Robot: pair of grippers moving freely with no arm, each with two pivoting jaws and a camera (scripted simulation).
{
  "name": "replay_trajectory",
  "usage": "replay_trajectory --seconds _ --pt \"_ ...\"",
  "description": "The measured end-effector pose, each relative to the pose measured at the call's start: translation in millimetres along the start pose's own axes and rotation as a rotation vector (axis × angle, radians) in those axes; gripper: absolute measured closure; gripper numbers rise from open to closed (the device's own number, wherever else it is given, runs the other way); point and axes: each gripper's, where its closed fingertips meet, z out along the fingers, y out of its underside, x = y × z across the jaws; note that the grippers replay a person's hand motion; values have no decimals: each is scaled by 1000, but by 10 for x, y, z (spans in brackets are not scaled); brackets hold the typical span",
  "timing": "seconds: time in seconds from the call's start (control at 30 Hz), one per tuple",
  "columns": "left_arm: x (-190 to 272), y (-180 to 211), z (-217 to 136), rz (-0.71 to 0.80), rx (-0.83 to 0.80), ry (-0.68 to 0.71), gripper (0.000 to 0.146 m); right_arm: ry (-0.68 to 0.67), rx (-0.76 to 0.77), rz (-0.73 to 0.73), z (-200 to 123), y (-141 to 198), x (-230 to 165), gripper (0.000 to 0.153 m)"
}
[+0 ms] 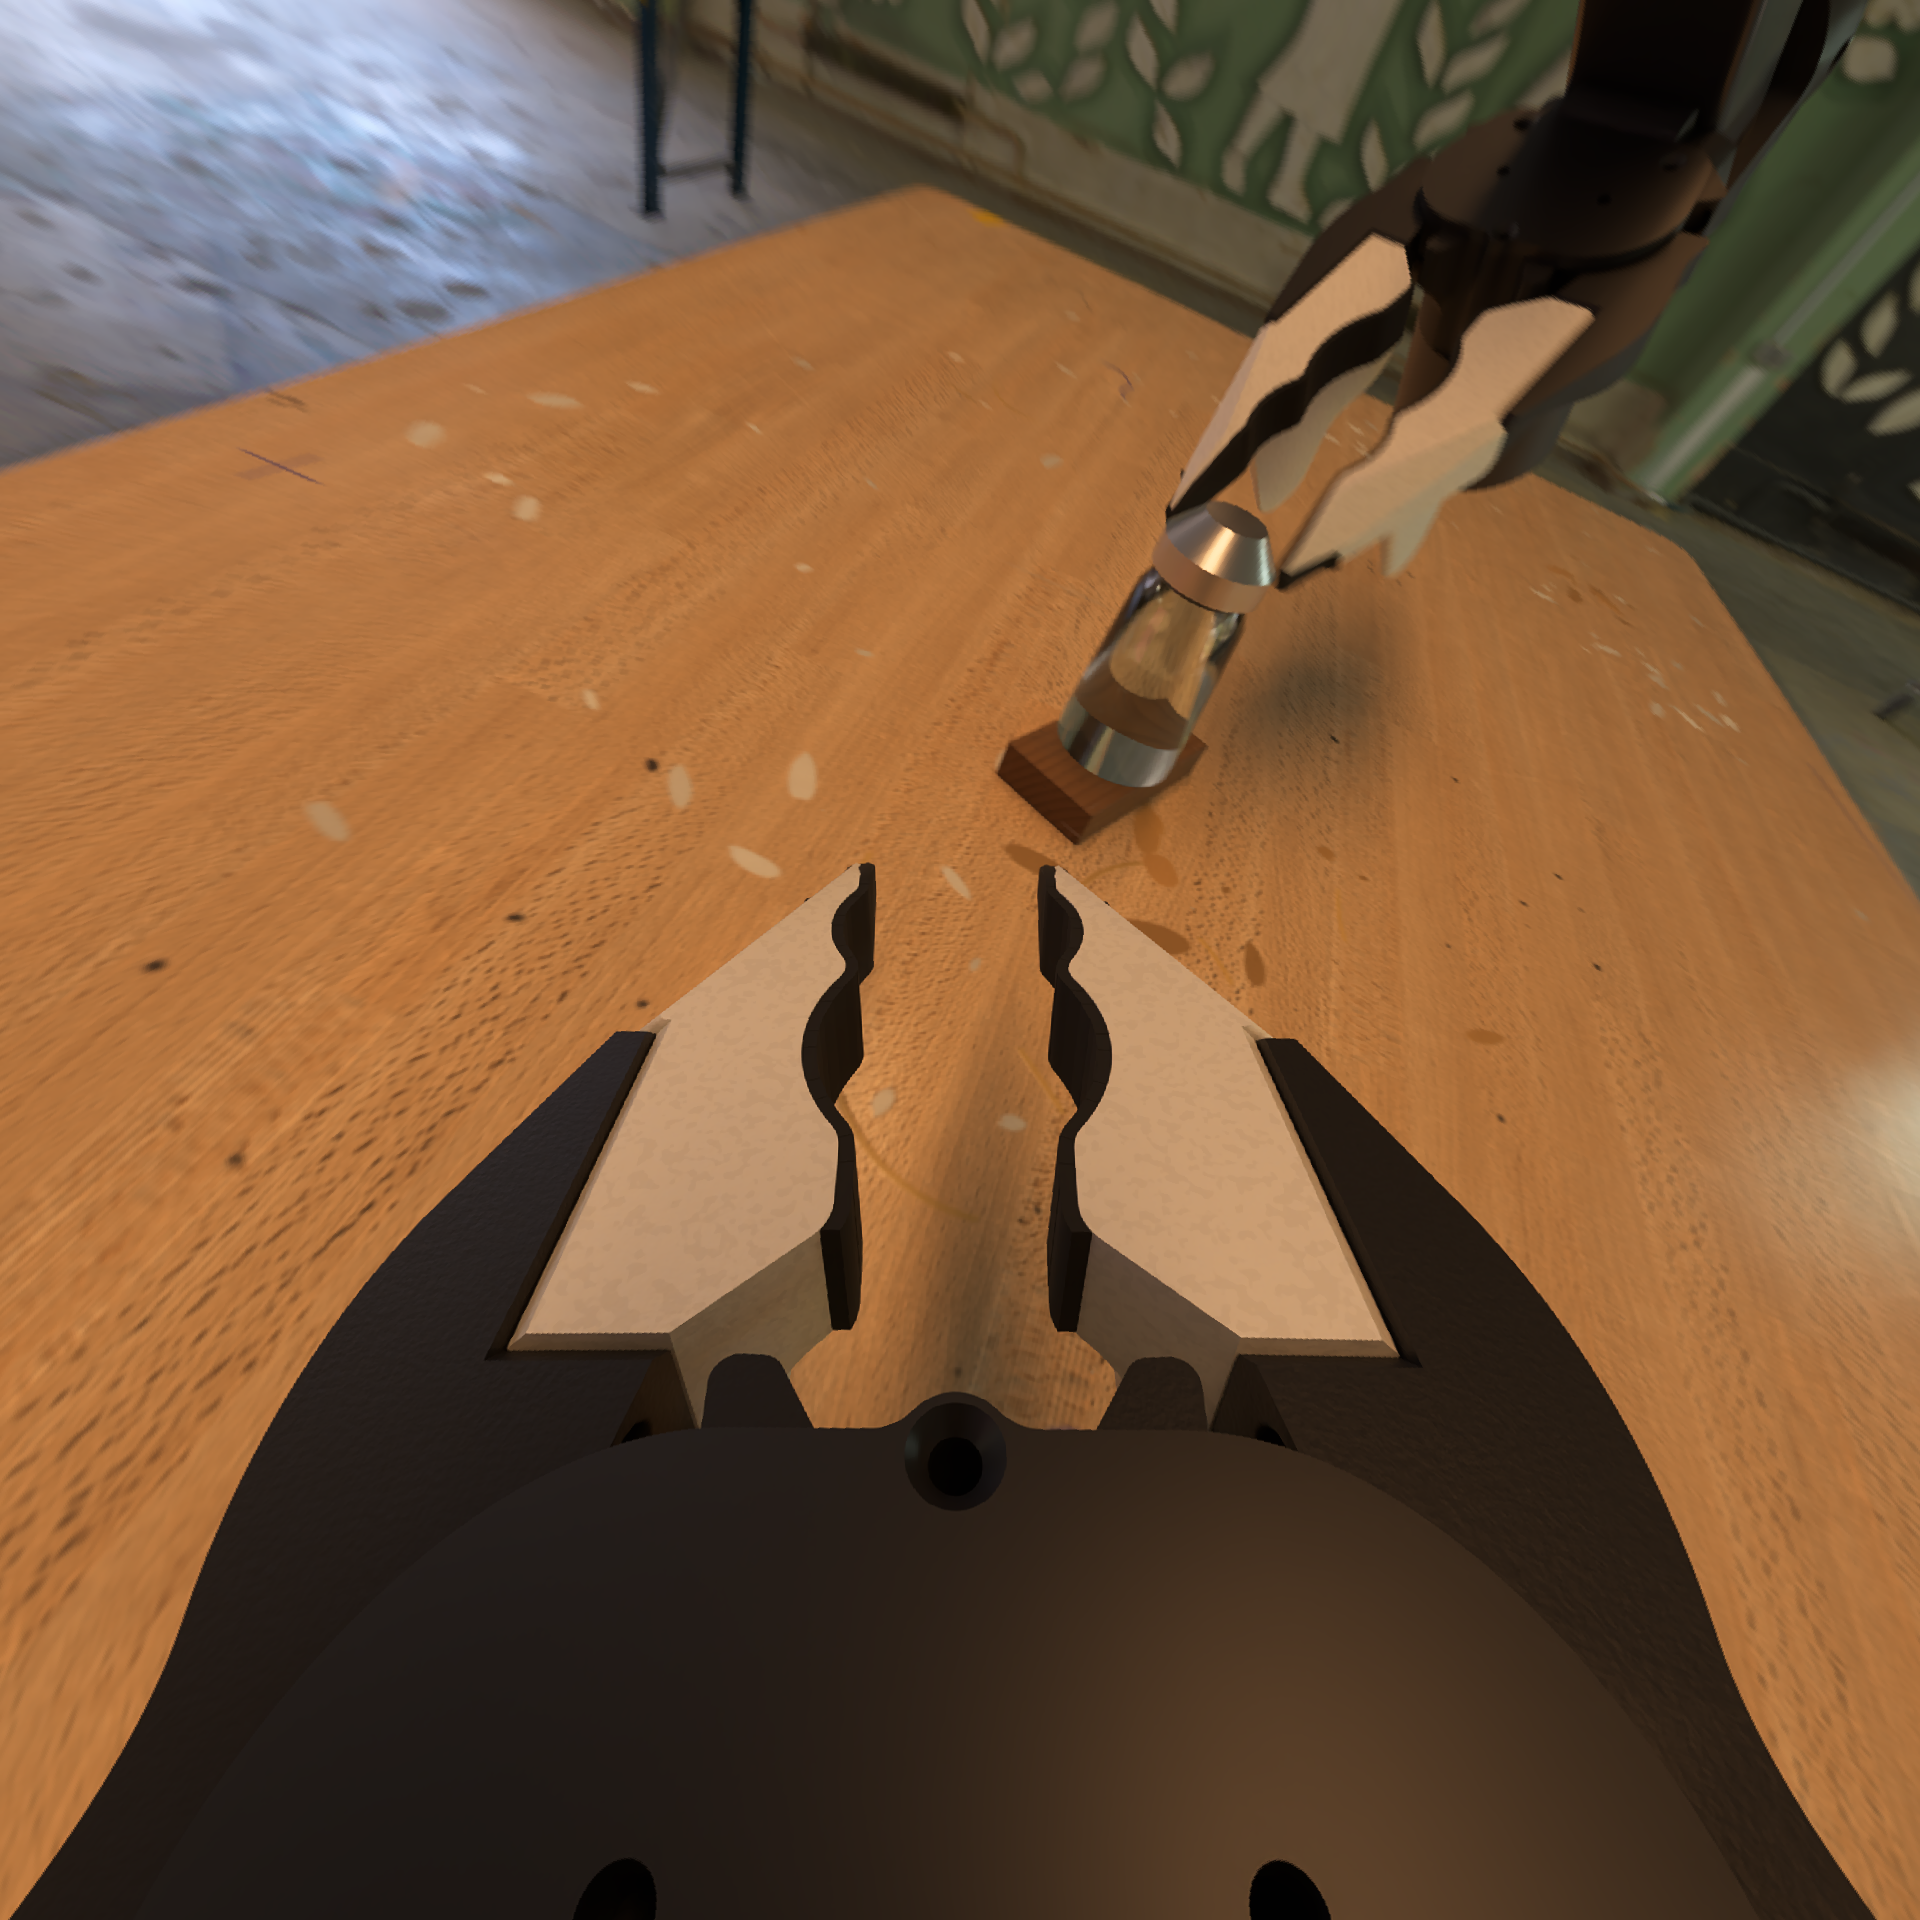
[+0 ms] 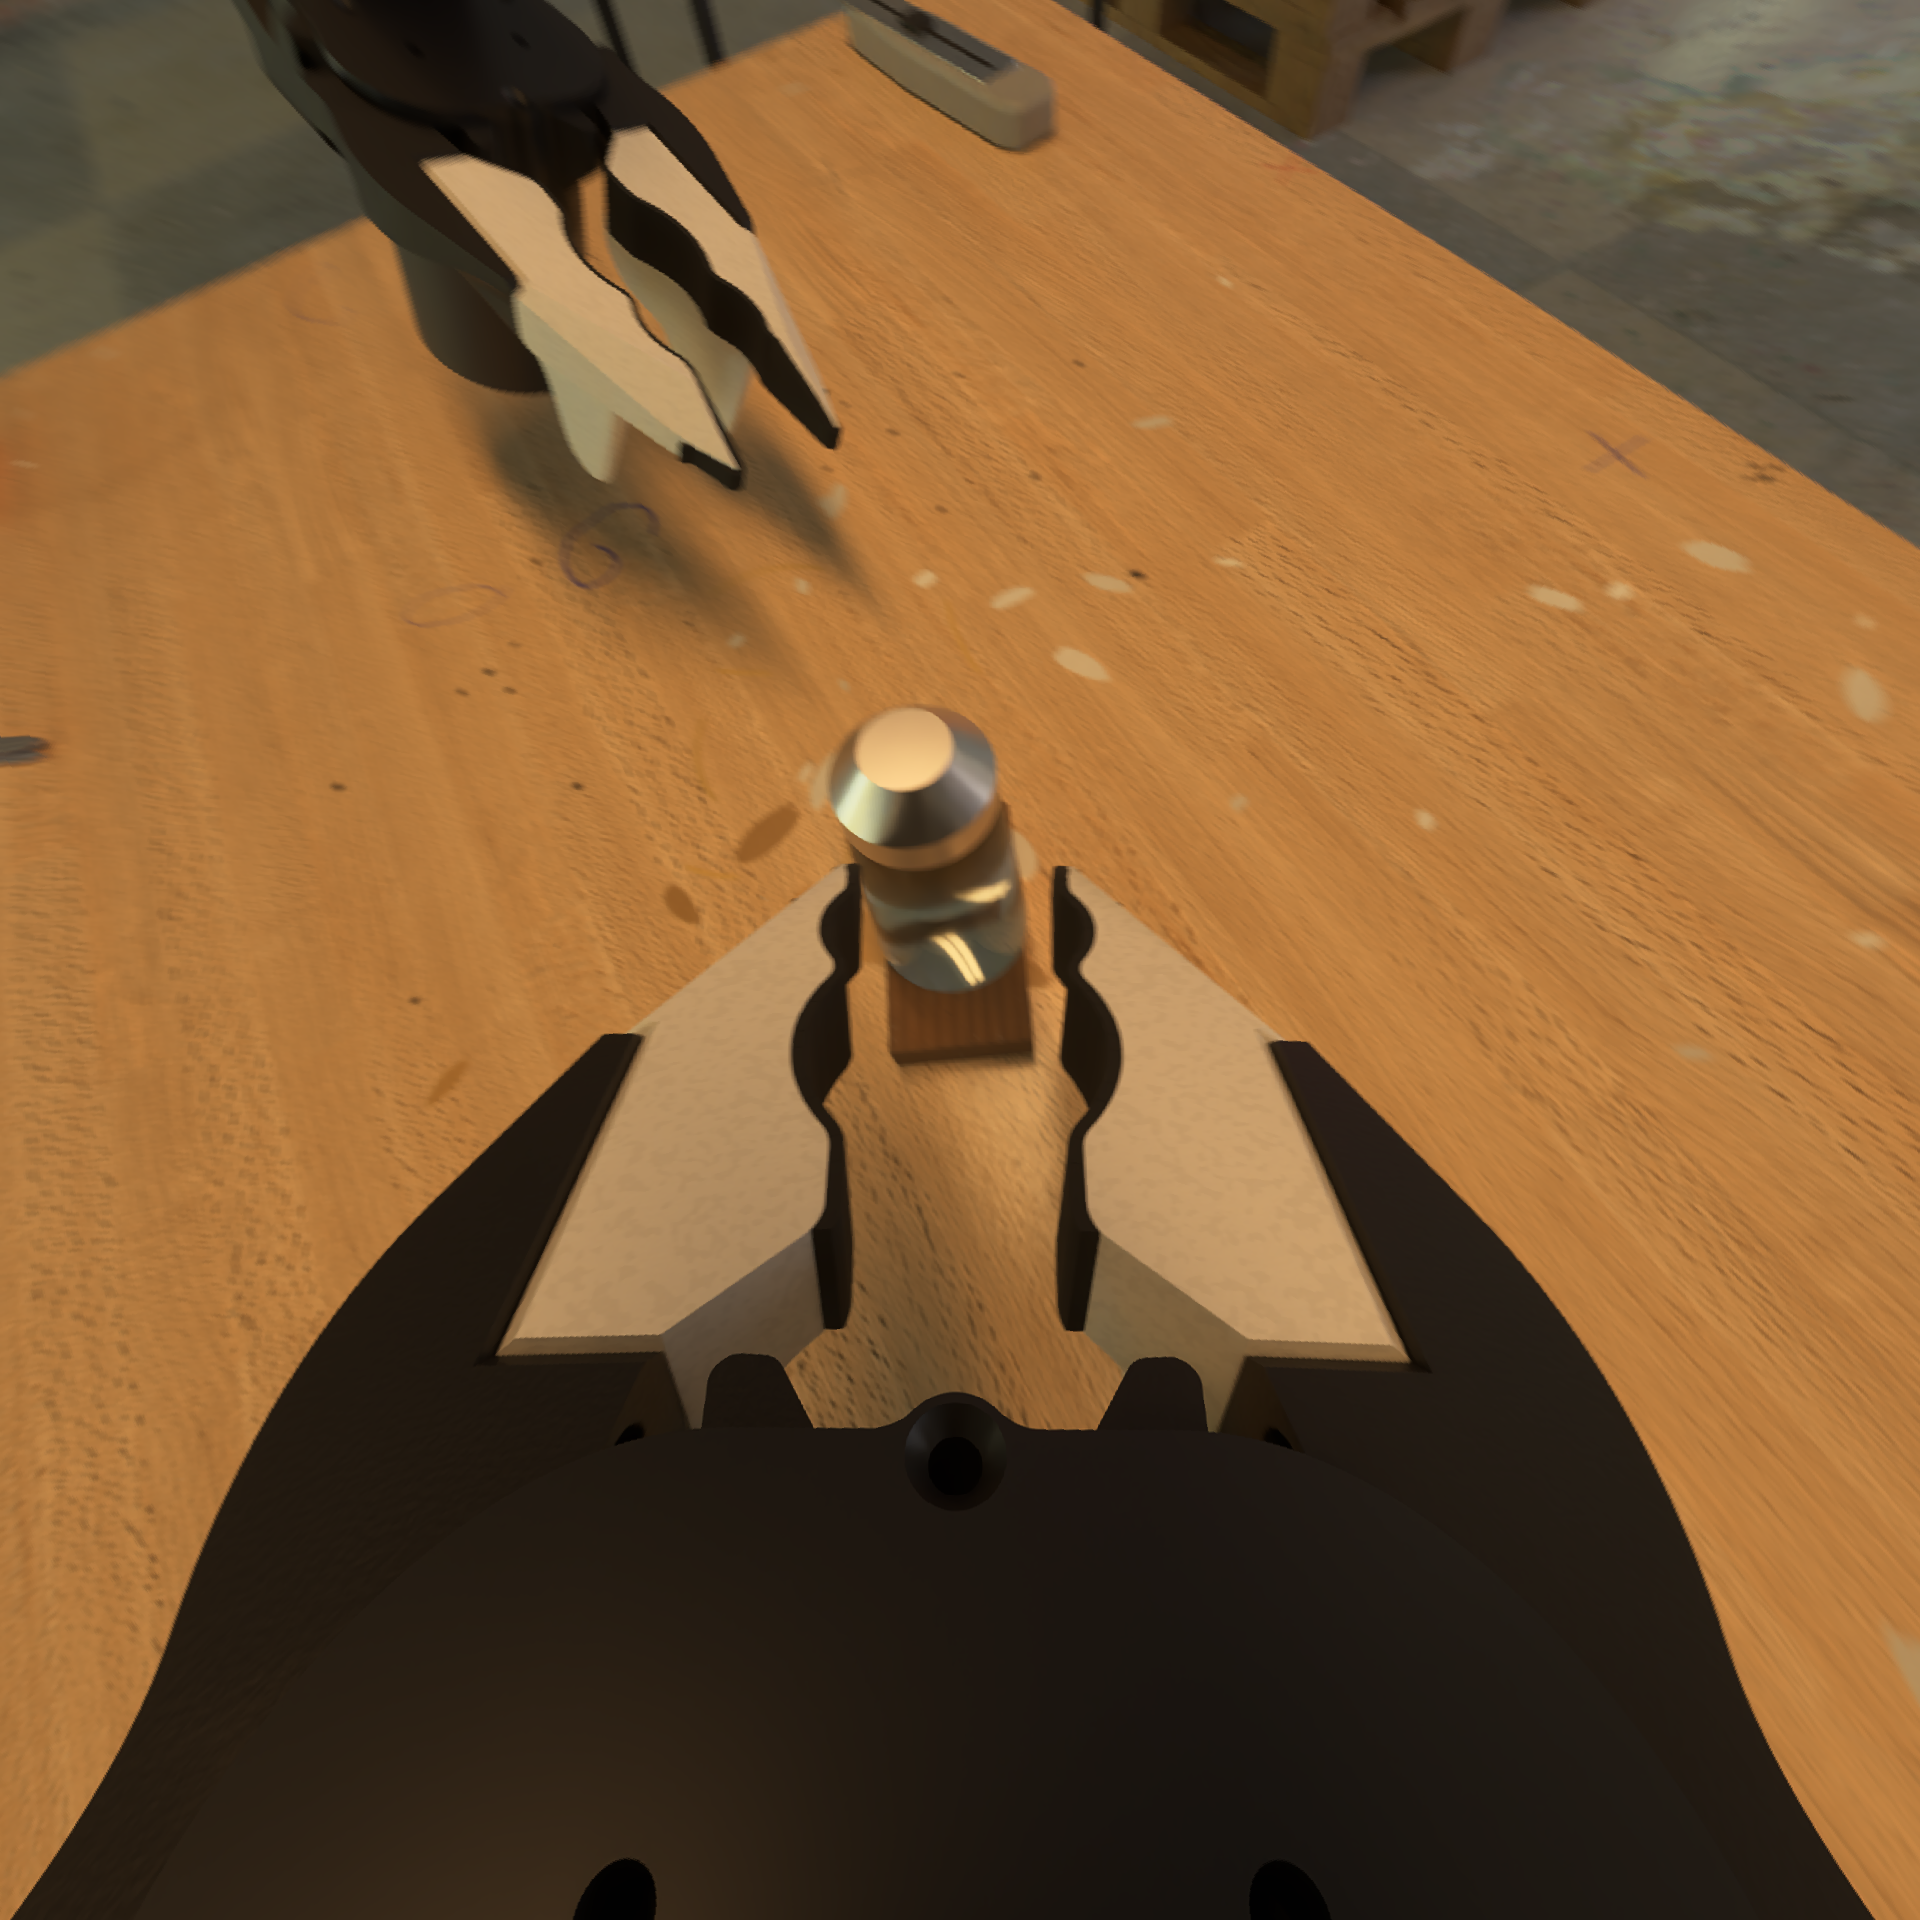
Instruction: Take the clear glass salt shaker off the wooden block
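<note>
A clear glass salt shaker (image 1: 1158, 665) with a silver metal cap stands upright on a small dark wooden block (image 1: 1081, 784) on the wooden table. In the right wrist view the shaker (image 2: 935, 883) stands on the block (image 2: 961, 1023) just ahead of my right gripper (image 2: 956, 883). That gripper is open, its fingertips either side of the glass body and slightly above it, not touching. It shows in the left wrist view (image 1: 1236, 530) right above the cap. My left gripper (image 1: 956, 883) is open and empty, short of the block and to its left. It also shows in the right wrist view (image 2: 779, 457).
The wooden table (image 1: 520, 727) has pale flecks and pen marks. A beige bar-shaped object (image 2: 956, 73) lies at the table's far edge in the right wrist view. A green patterned wall (image 1: 1195, 104) and dark metal legs (image 1: 691, 104) lie beyond the table.
</note>
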Motion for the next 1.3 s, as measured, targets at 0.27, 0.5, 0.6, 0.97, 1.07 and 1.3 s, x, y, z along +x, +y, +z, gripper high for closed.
replay_trajectory --seconds 0.27,0.5,0.6,0.97,1.07,1.3 --pt "90 149 24 -15 17 18 115 23 -91 -165 377 63 -45 97" --pt "138 185 47 1 -4 49 115 29 -126 -299 475 107 -62 111" --pt "125 174 41 -20 3 54 115 17 -124 -308 472 109 -60 111" --pt "132 172 36 -20 8 60 115 130 -100 -337 381 1 -14 111" --pt "100 169 37 -43 8 50 115 105 -17 -252 226 -88 -57 111" --pt "-251 102 -115 -128 76 -166 115 48 122 -6 -101 -155 117 111"
